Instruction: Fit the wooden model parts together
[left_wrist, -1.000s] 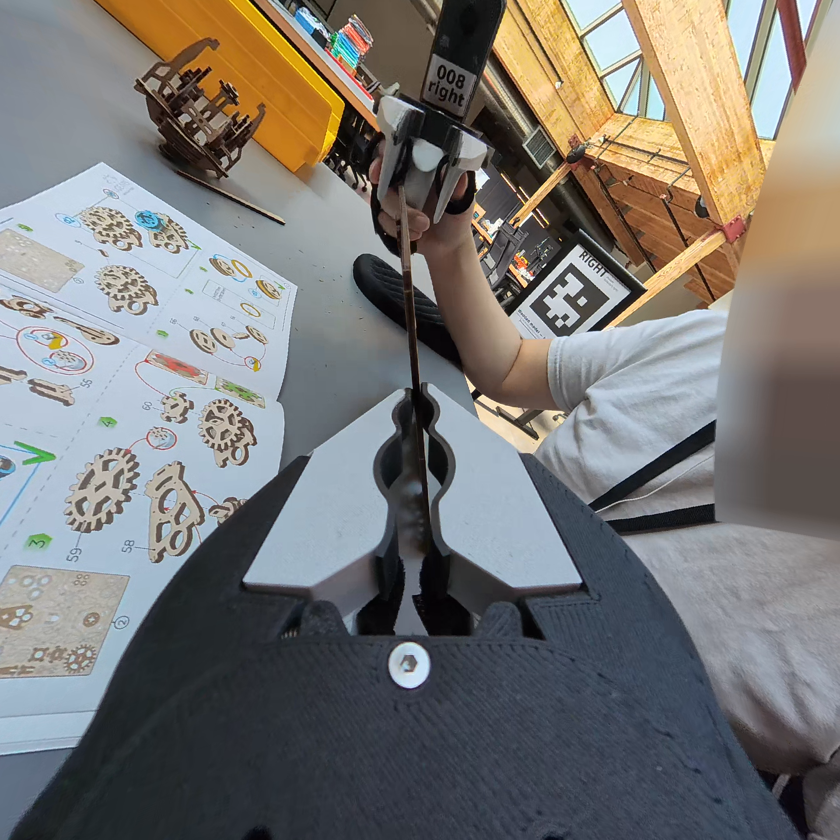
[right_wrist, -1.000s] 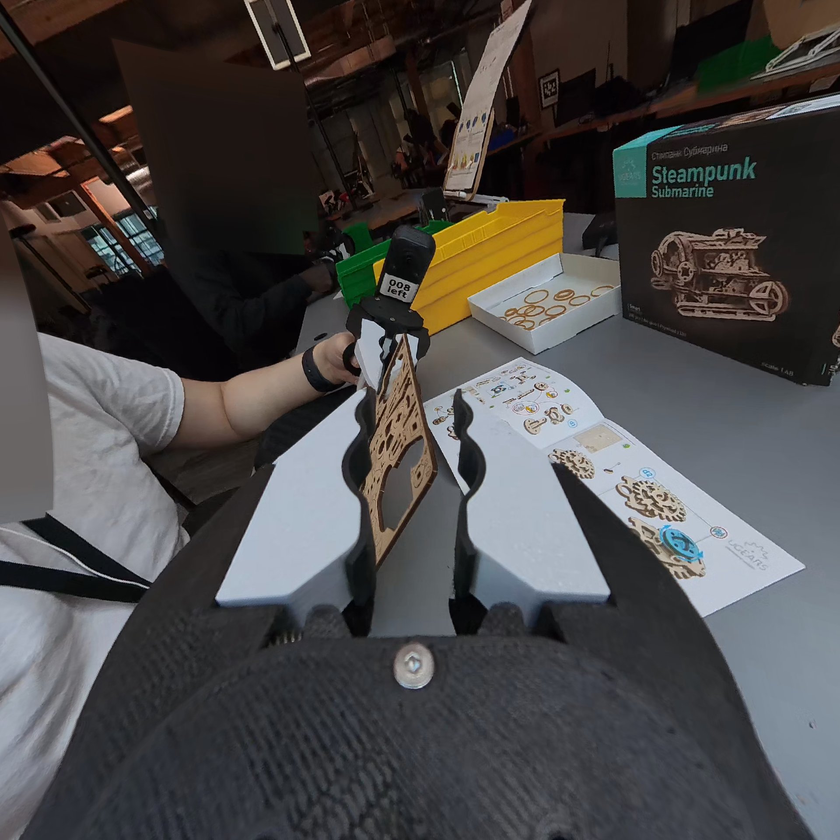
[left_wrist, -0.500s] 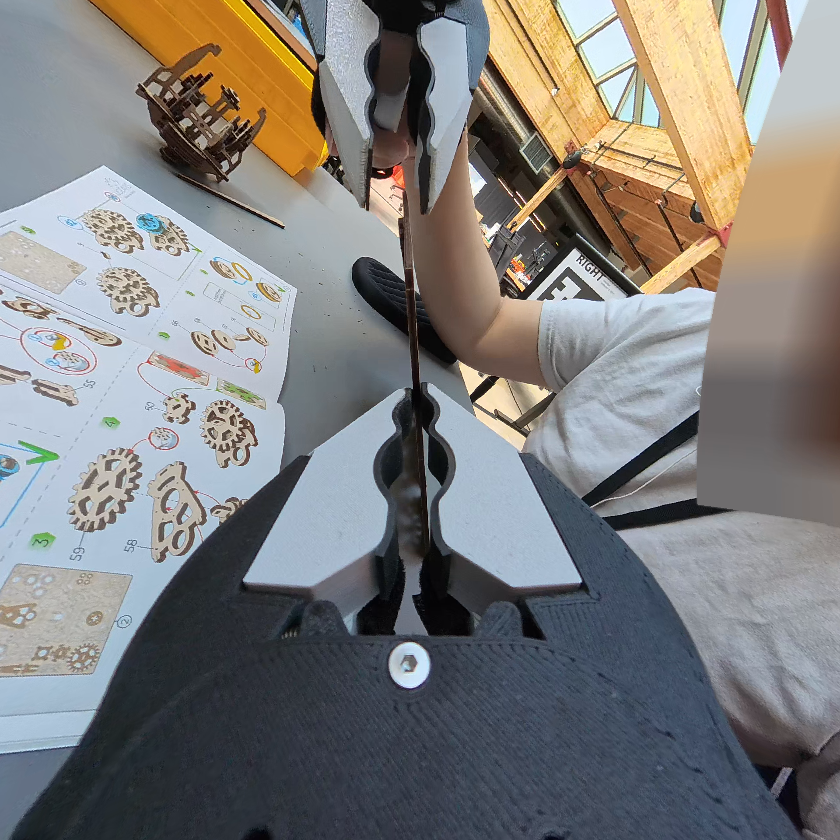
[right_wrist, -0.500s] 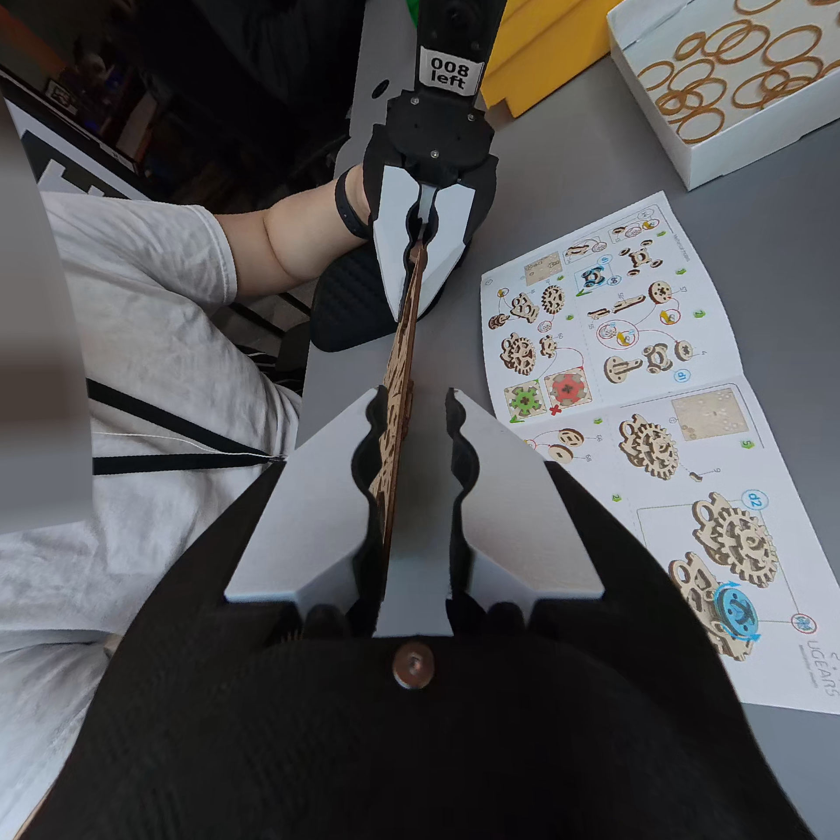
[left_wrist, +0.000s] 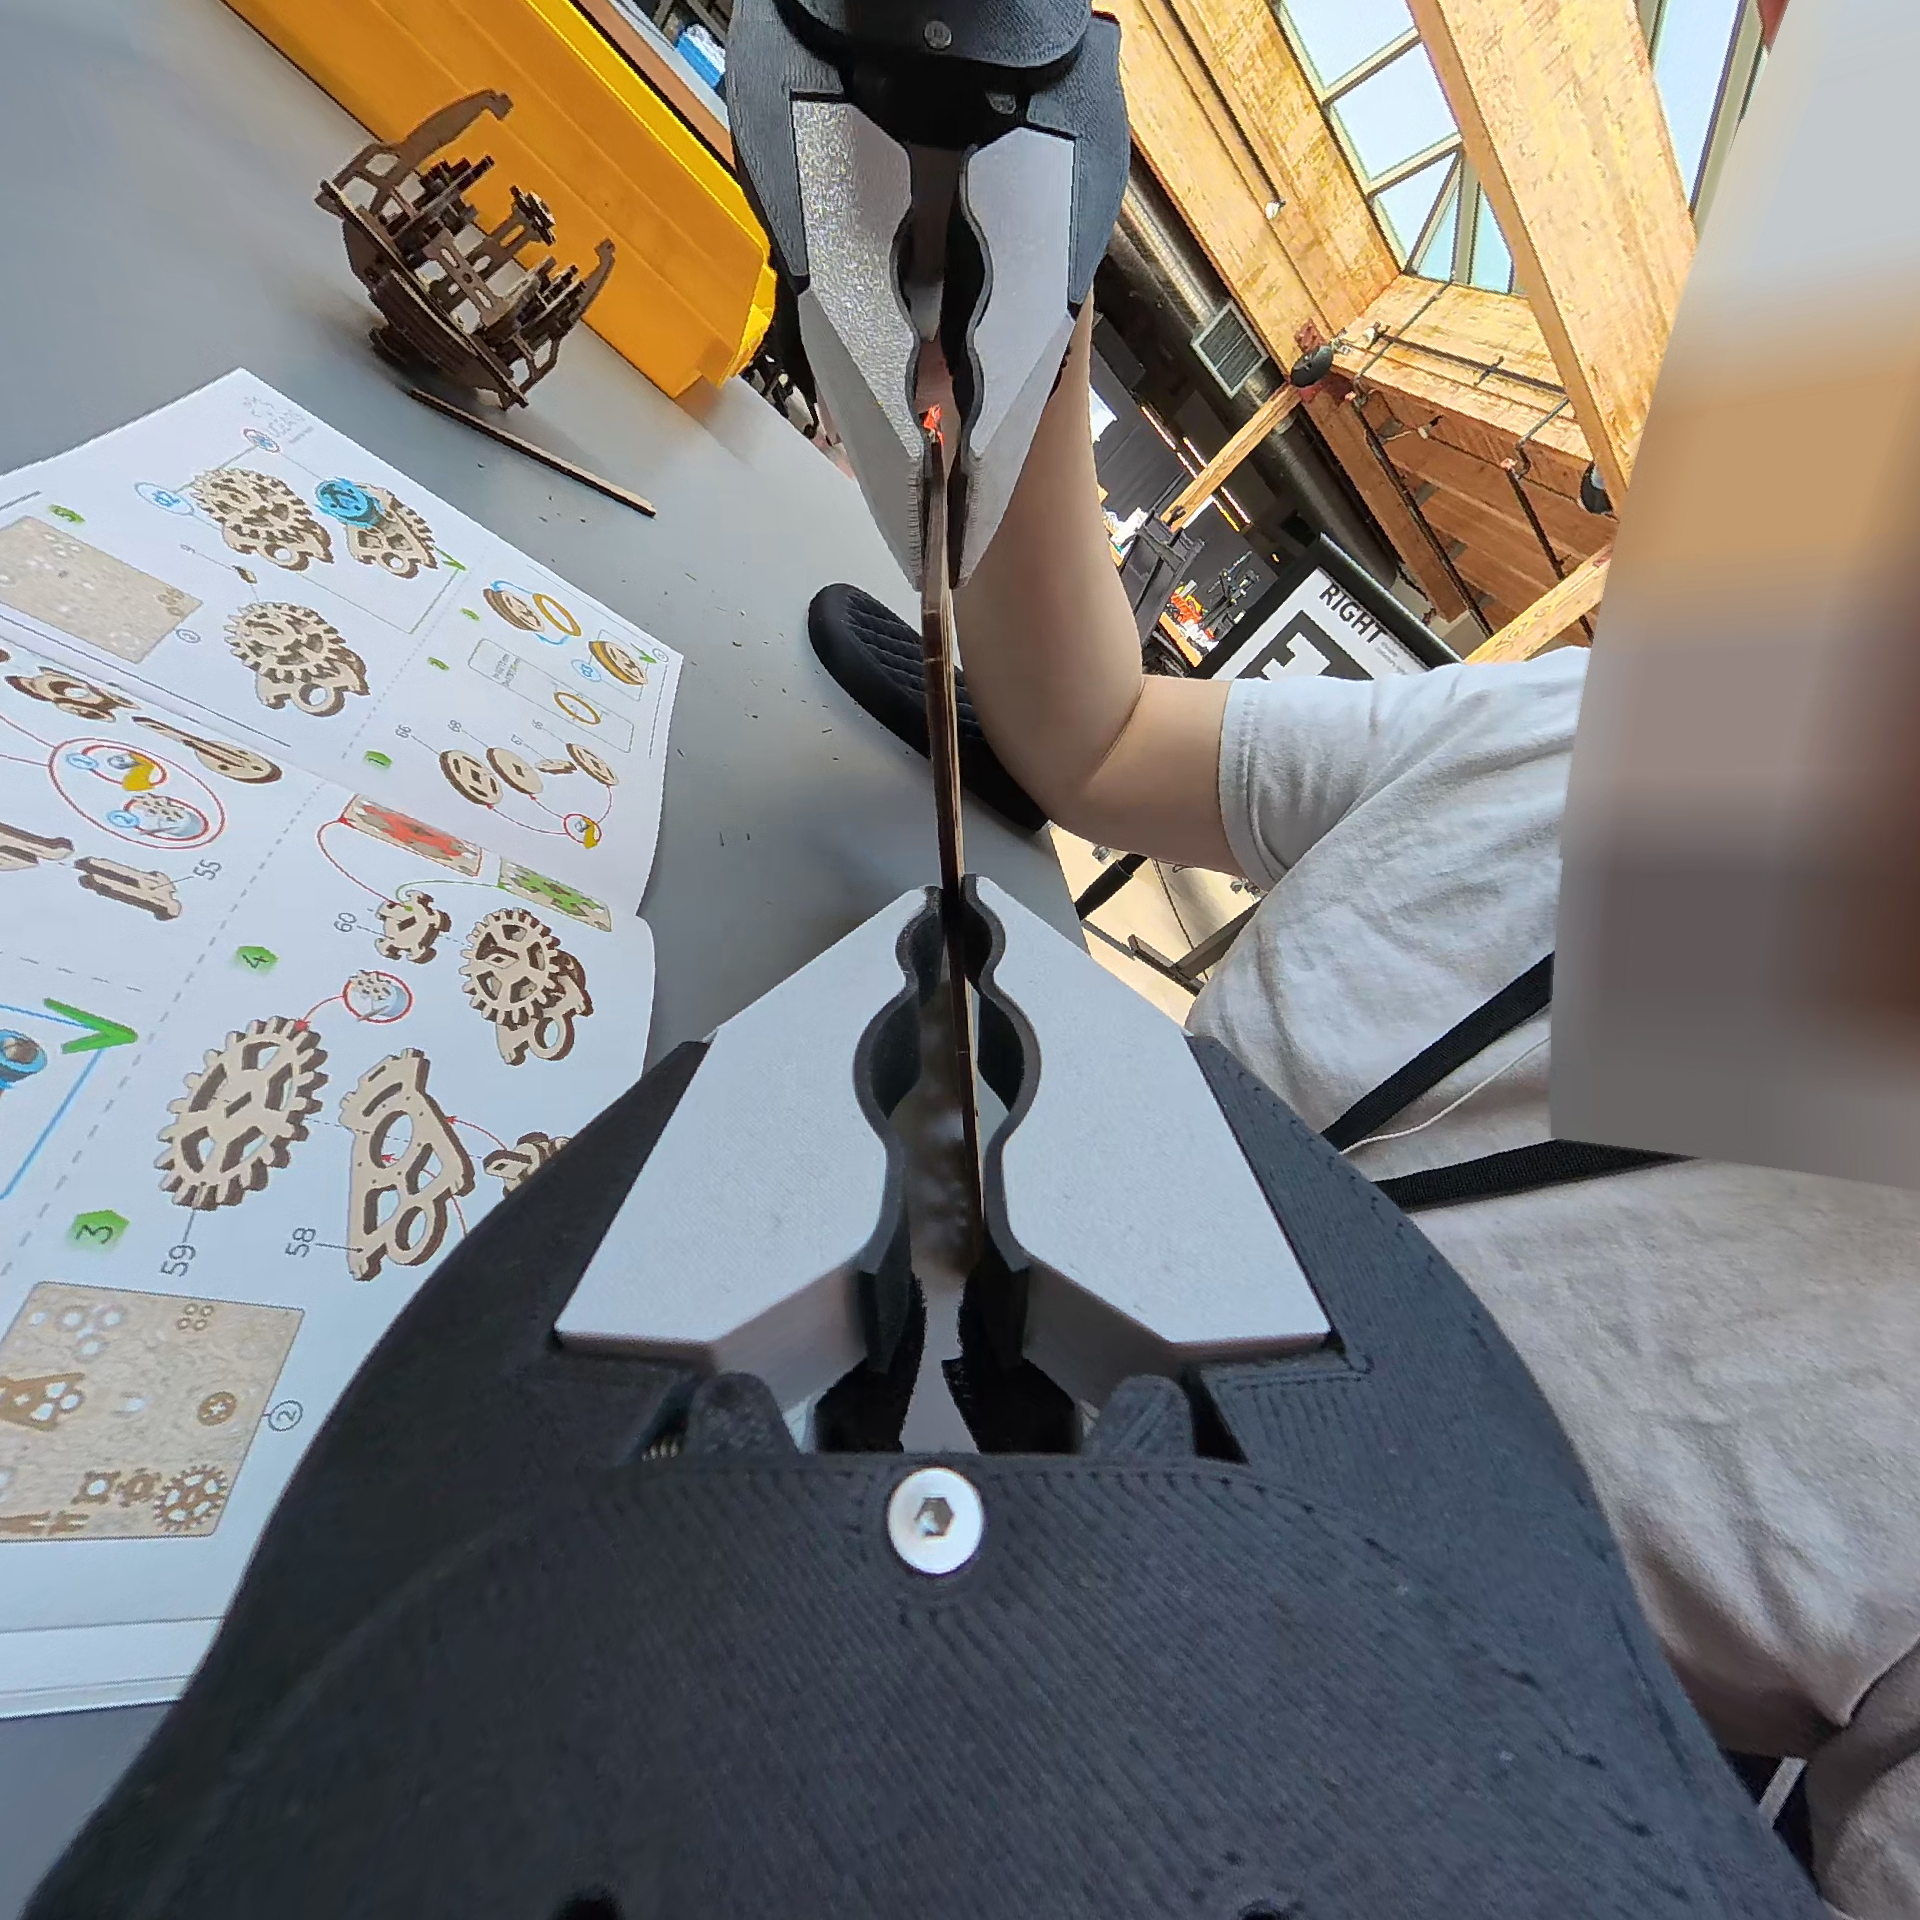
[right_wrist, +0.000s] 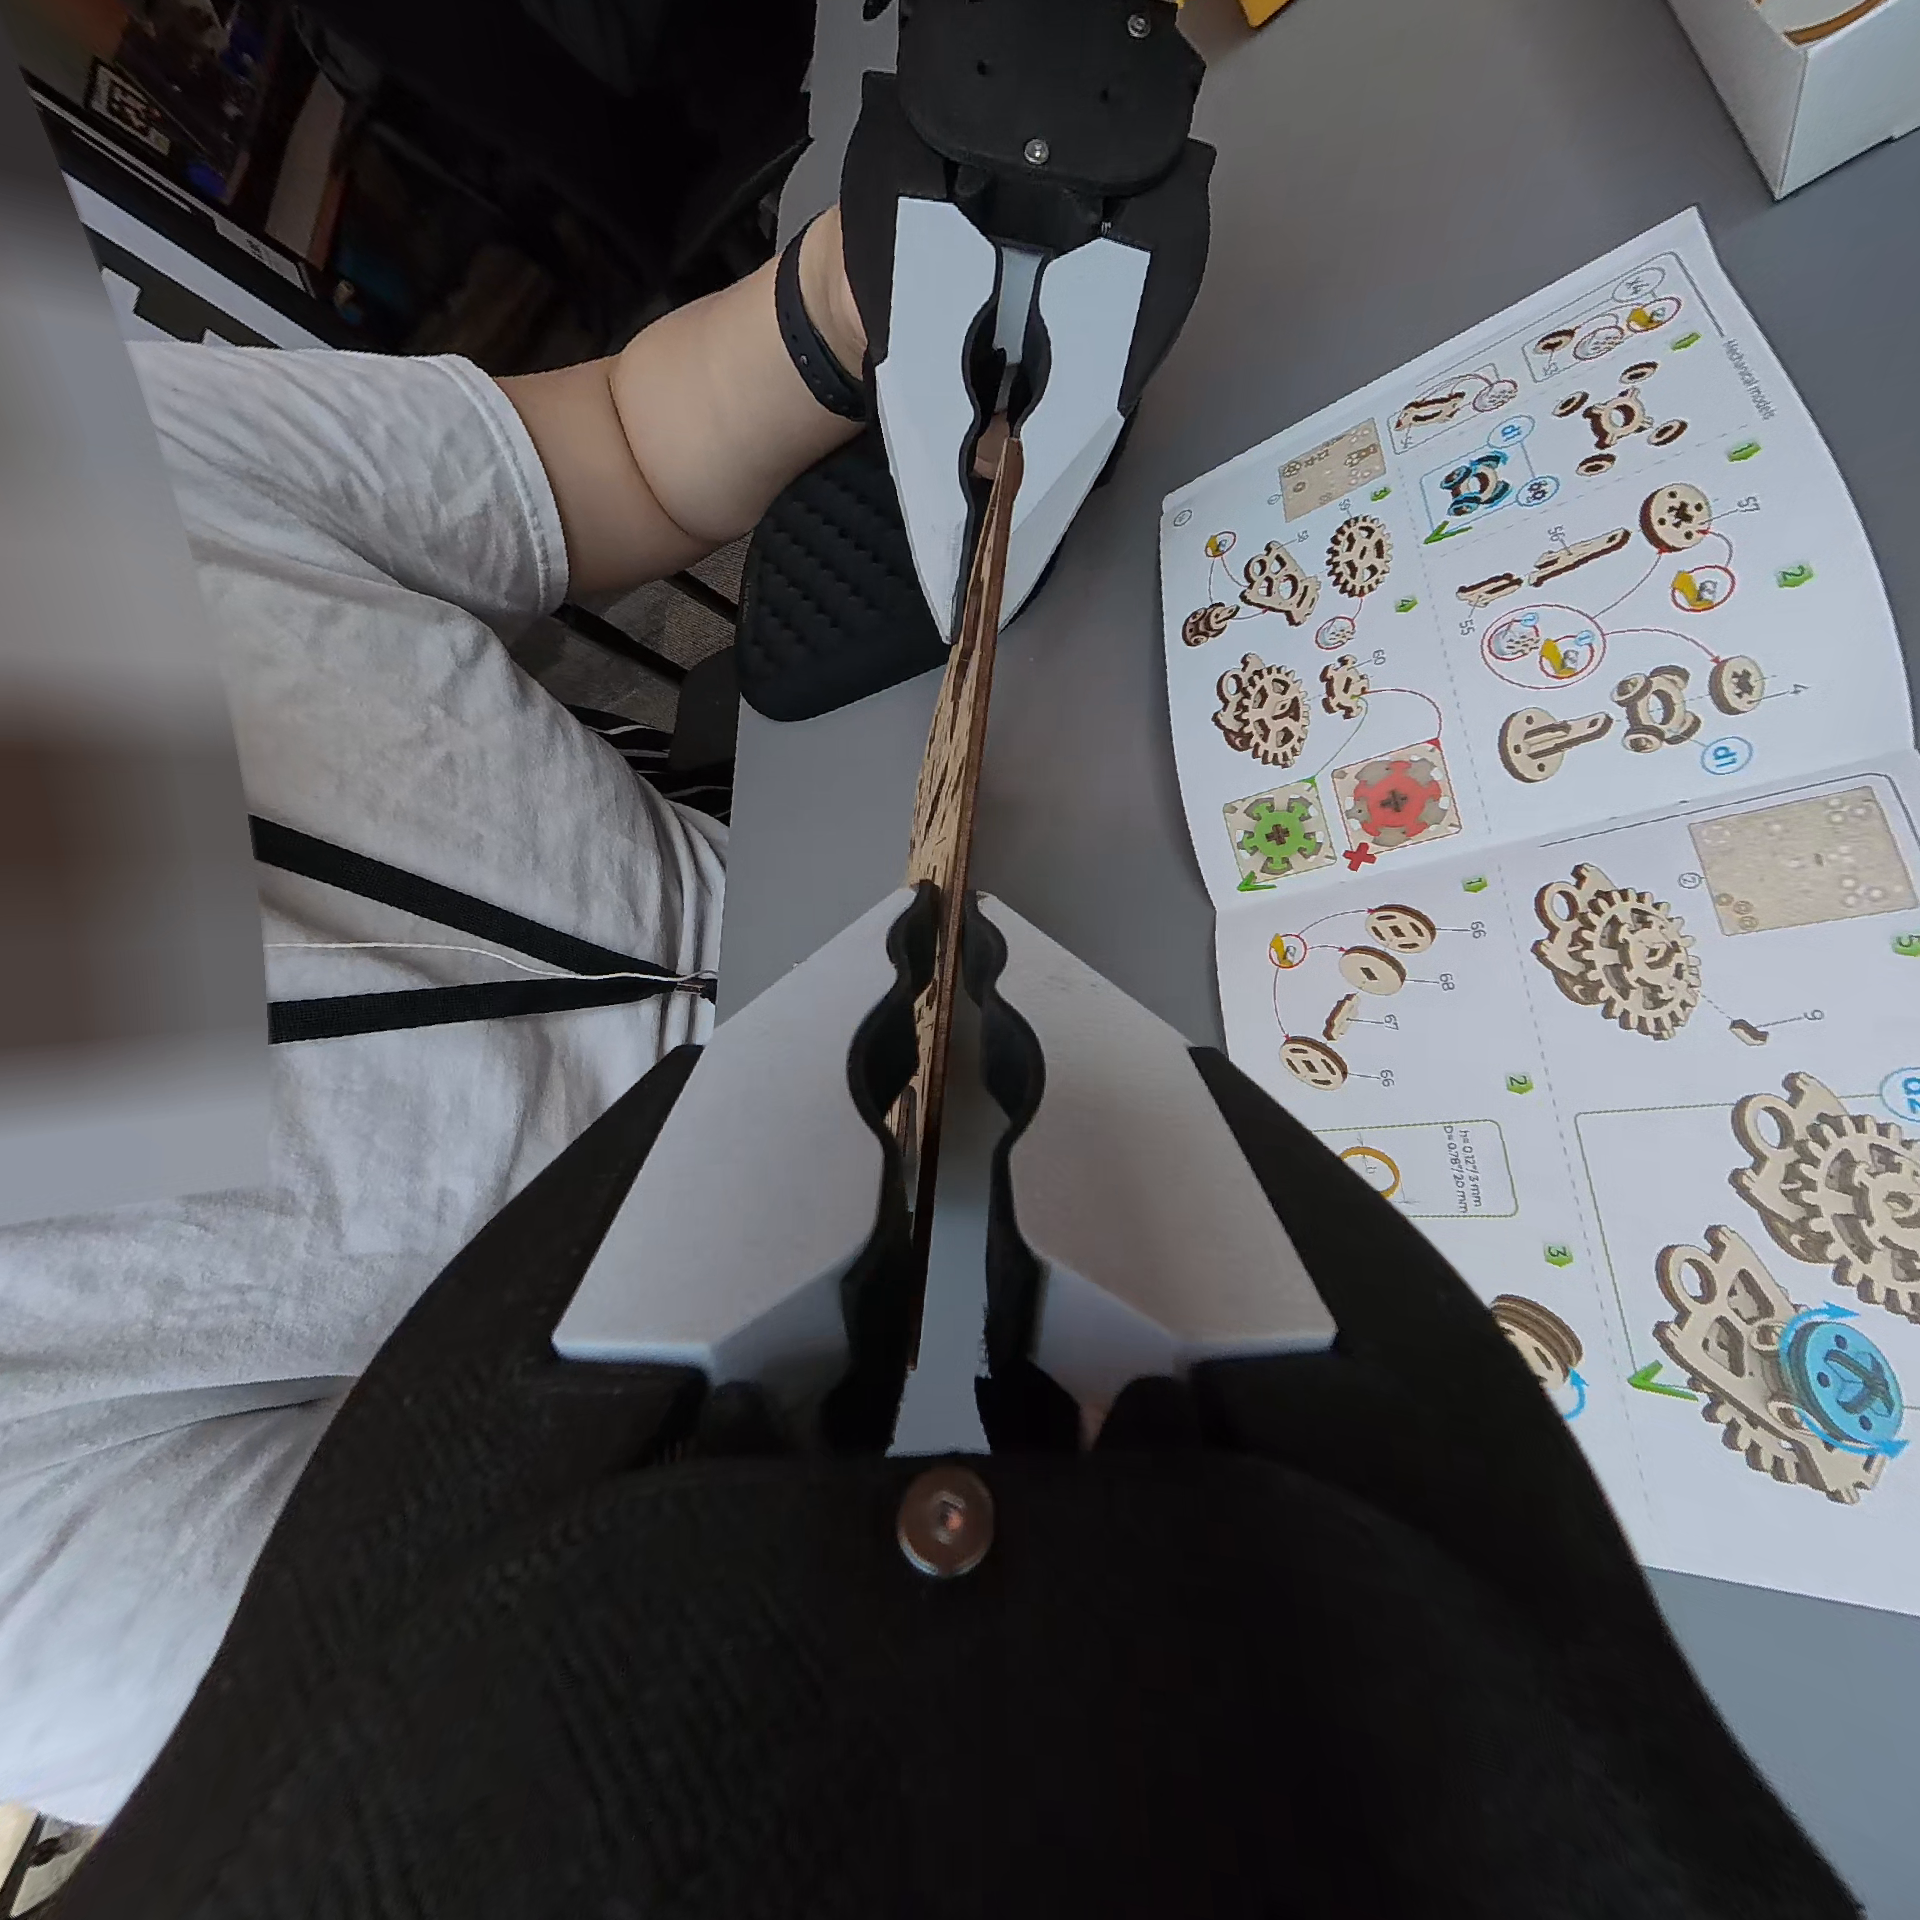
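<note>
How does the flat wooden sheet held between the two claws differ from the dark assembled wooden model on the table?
The flat laser-cut wooden sheet is thin, pale and held edge-up in the air; the dark brown assembled wooden model is bulky, built from many slotted pieces and stands on the grey table. The left claw and right claw clamp the sheet's ends; nothing touches the model. Both are laser-cut wood.

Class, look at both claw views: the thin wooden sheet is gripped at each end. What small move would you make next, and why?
Probably open one claw, likely the right claw, and let the left claw keep the wooden sheet. Both are shut on opposite ends of it, held edge-on above the table, so neither is free to fetch another part.
</note>
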